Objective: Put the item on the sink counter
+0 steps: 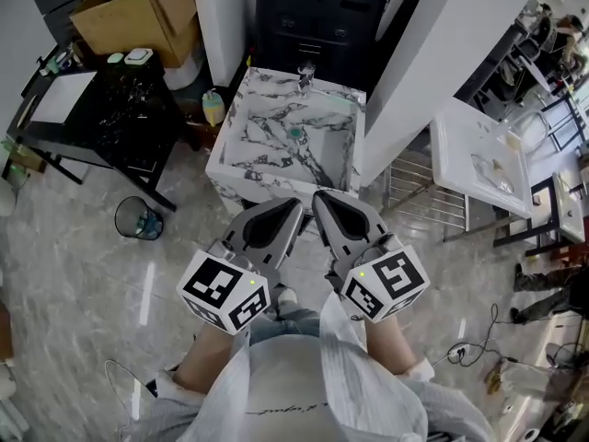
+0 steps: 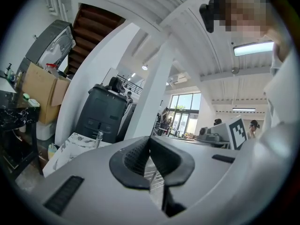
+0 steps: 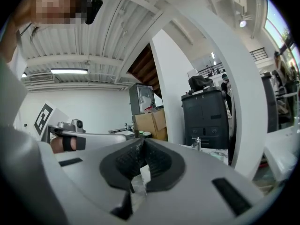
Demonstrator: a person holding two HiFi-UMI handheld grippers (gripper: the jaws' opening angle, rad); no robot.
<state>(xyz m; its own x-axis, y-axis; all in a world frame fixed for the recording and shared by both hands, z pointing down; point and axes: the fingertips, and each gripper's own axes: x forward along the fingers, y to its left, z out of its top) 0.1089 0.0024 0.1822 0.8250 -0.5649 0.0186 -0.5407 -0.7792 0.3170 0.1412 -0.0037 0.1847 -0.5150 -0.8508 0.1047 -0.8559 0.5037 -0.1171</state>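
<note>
The marble sink counter (image 1: 241, 159) stands just ahead of me, its faucet (image 1: 306, 76) at the far rim and a small teal thing (image 1: 294, 133) in the basin. A yellow bottle (image 1: 213, 107) stands by its left side. Both grippers are held side by side at chest height, pointing at the sink's near edge. My left gripper (image 1: 296, 212) is shut with nothing in it; its black pads meet at the tip of the left gripper (image 2: 149, 142). My right gripper (image 1: 319, 201) is likewise shut and empty, the right gripper (image 3: 142, 144) pads touching. The sink (image 2: 75, 146) shows low left in the left gripper view.
A black table (image 1: 101, 109) and a cardboard box (image 1: 138, 12) stand to the left, with a mesh wastebasket (image 1: 138, 217) on the floor. A slanted white column (image 1: 442, 53), a wire rack (image 1: 423, 196) and a white basin (image 1: 479, 155) lie to the right. A dark cabinet (image 1: 322, 17) is behind the sink.
</note>
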